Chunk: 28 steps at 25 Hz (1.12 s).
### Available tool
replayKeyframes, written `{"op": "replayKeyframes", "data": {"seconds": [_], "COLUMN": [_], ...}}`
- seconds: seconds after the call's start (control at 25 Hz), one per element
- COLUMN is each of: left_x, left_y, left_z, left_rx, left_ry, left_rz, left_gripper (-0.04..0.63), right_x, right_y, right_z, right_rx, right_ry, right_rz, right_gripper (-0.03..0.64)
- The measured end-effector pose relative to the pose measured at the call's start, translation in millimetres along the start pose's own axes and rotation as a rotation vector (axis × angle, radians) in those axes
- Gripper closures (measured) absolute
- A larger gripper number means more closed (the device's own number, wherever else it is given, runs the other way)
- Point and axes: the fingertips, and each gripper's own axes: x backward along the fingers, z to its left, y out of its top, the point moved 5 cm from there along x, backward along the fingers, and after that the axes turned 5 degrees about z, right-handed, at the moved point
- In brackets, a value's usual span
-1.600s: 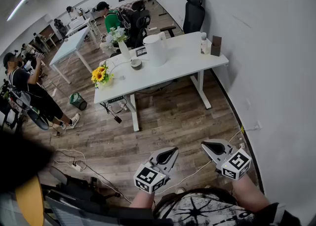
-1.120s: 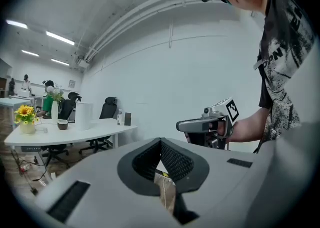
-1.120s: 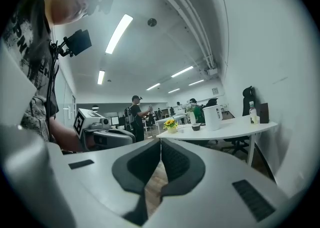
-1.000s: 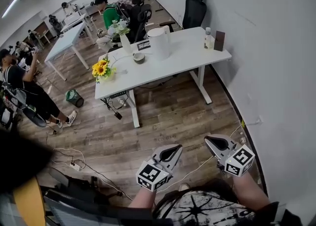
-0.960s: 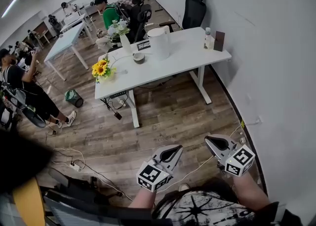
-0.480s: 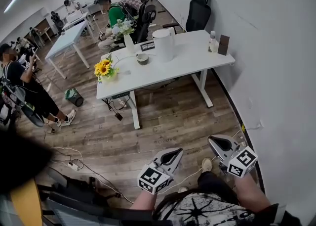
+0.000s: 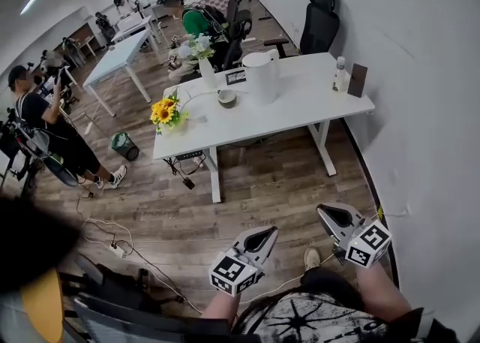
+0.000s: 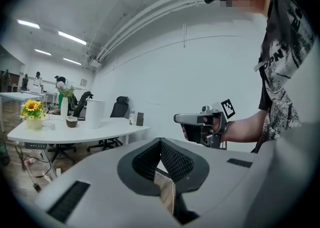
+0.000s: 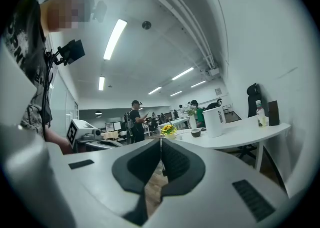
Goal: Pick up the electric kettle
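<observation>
Head view: white kettle (image 7: 262,77) stands upright on the desk (image 7: 300,112), well apart from both grippers. Left gripper (image 7: 266,233) and right gripper (image 7: 324,211) jaws together, nothing held.

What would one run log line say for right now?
stage: kettle not reached | left gripper: shut, empty | right gripper: shut, empty | electric kettle: upright on white table, far ahead
</observation>
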Motion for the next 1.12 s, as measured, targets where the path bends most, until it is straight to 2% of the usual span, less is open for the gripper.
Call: {"op": "replayKeyframes", "data": {"seconds": [0.28, 0.6, 1.12], "left_x": [-58, -125, -190], "left_y": [32, 56, 72], "left_z": [33, 58, 70], "left_rx": [-0.001, 0.013, 0.033], "left_ry": [0.068, 0.124, 0.218], "left_rz": [0.007, 0.010, 0.021], "left_gripper": [0.594, 0.594, 0.594], "right_x": [-20, -25, -42], "right_y": [27, 35, 36], "right_z": [-71, -146, -220], "right_rx": [0.019, 0.025, 0.020], "right_ry": [0.052, 0.107, 0.226], "right_rz": [0.007, 0.045, 0.067], "right_gripper": [0.594, 0.594, 0.594]}}
